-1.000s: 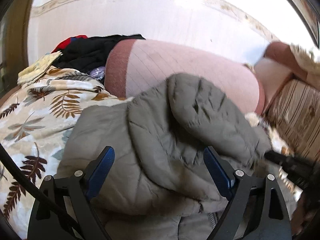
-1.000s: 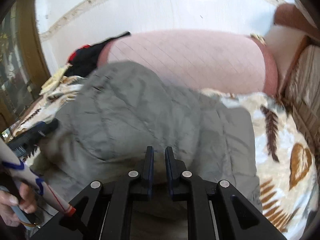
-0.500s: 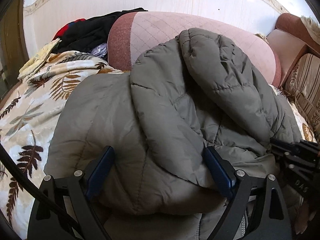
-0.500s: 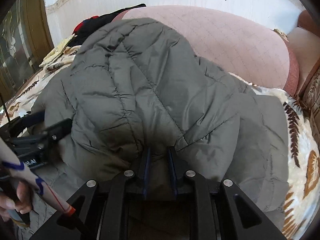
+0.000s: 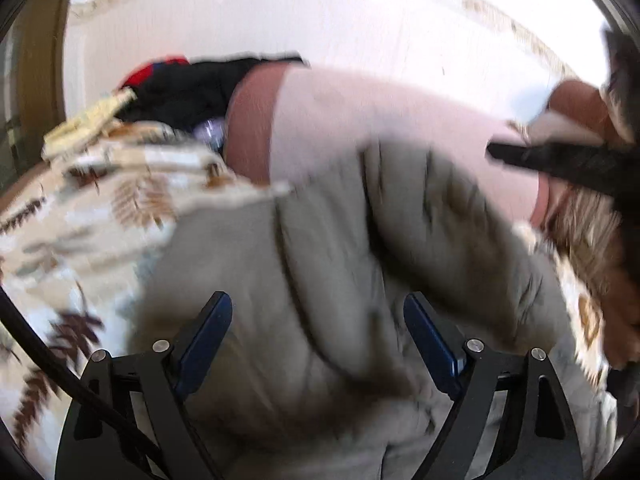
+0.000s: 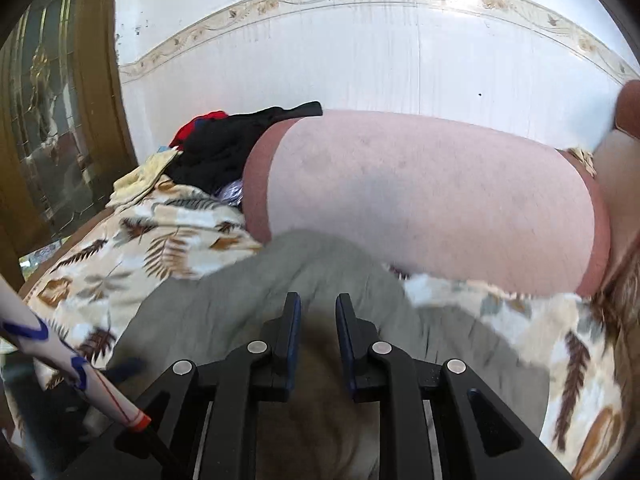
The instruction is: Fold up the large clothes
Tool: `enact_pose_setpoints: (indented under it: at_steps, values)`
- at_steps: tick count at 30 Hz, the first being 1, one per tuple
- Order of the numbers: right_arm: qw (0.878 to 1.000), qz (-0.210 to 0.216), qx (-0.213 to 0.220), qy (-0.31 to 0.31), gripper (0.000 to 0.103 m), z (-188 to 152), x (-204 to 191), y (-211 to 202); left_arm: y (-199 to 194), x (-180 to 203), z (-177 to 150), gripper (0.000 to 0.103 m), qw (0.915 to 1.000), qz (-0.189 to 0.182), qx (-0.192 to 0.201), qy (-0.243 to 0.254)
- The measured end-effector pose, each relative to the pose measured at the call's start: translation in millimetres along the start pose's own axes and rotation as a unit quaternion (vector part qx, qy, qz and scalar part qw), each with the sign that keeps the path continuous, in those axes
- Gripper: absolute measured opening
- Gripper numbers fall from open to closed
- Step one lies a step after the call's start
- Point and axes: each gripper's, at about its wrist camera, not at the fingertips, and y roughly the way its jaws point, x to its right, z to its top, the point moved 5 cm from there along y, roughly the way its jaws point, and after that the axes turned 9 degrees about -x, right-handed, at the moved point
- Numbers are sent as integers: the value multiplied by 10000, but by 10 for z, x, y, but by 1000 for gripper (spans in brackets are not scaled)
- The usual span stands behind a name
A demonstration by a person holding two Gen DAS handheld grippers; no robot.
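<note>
A grey-green quilted jacket (image 5: pixel 360 264) lies bunched on a leaf-print blanket (image 5: pixel 100 208). My left gripper (image 5: pixel 318 320) is open, its blue-padded fingers wide apart just over the jacket's near part. In the right wrist view the jacket (image 6: pixel 240 296) lies lower and flatter. My right gripper (image 6: pixel 318 320) has its fingers close together with a narrow gap, and jacket fabric shows between and below them. It shows as a dark blurred shape (image 5: pixel 560 164) in the left wrist view, raised at the right.
A pink sofa cushion (image 6: pixel 432 196) stands behind the jacket. A pile of black and red clothes (image 6: pixel 224 140) and a pale yellow cloth (image 6: pixel 140 176) lie at the back left. A wooden glass door (image 6: pixel 52 100) is on the left. The wall (image 6: pixel 360 52) is behind.
The raised jacket fold has come down and now lies lower on the blanket. Both views have pulled back and tilted. My right gripper's fingers stand a little further apart than before.
</note>
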Motion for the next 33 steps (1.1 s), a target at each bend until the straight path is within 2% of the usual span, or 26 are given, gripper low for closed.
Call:
enact_pose_setpoints:
  at_steps: [2,5,7,8,10,11,13,17,20,24,26,29,31,33]
  values:
    - [9999,-104,-11,109,20,151,96,120,-20,7,202,87,9998,-209,18,-7]
    - [9984,-168,-439,307,23,166,280,438,117,173,508,87,9995,-297,-30,116]
    - [9965,-131,-714,414,22,37,382,621,415,301,626,87,9985,-331,-366,241]
    - [9954,-114,-842,433,22,-52,415,700,682,318,610,87,9973,-55,-665,294]
    - [9931,-104,-1078,461,23,-249,461,834,1114,265,473,87,9909,252,-1284,302]
    - [9900,-96,-1323,488,23,-372,490,952,1253,216,397,90,9891,285,-1429,229]
    - [9823,-70,-1807,498,23,-596,521,1180,1336,180,339,91,9887,126,-1487,130]
    - [9832,34,-1708,648,23,-636,518,1102,1130,176,345,87,9916,11,-1293,95]
    - [9904,153,-1217,643,23,-607,433,636,716,172,211,87,9955,-186,-931,29]
    - [9959,132,-781,430,32,-746,259,130,460,287,-109,87,9960,3,-830,331]
    - [9949,93,-877,483,38,-929,206,97,606,315,-243,87,9914,448,-1083,576]
    - [9856,-11,-1562,650,39,-1230,211,398,614,386,-303,88,9867,757,-1194,798]
    - [9835,18,-1560,918,39,-1284,247,305,371,414,-346,87,9877,639,-1189,784]
    - [9856,205,-1355,991,38,-1277,220,4,54,389,-448,87,9906,487,-1068,704]
